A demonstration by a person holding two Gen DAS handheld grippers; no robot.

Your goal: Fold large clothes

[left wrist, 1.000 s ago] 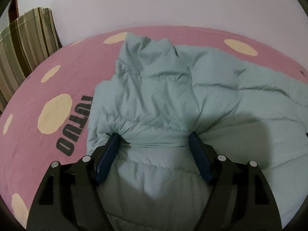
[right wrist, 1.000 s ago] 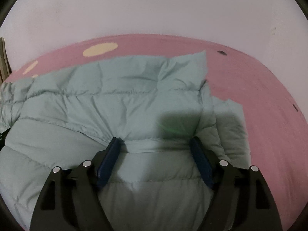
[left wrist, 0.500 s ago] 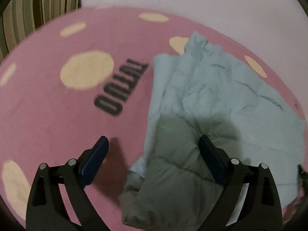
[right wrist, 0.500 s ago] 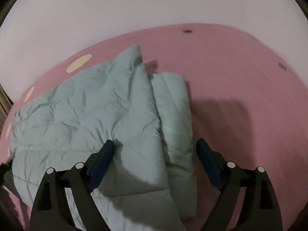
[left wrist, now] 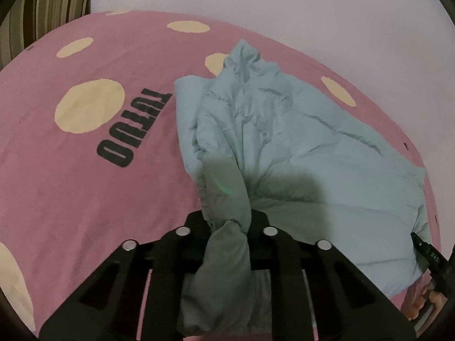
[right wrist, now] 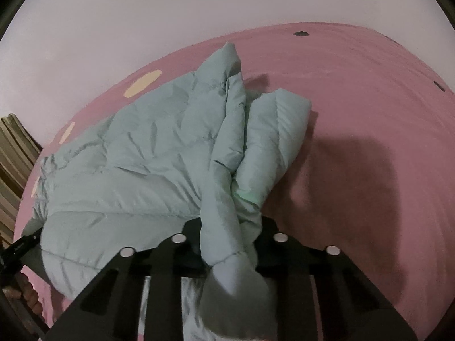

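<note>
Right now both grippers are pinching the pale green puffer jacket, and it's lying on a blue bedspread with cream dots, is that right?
Not quite. The bedspread is pink, not blue, as the left wrist view shows. The rest holds: the left gripper and right gripper are each closing on a bunch of the pale green puffer jacket.
</note>
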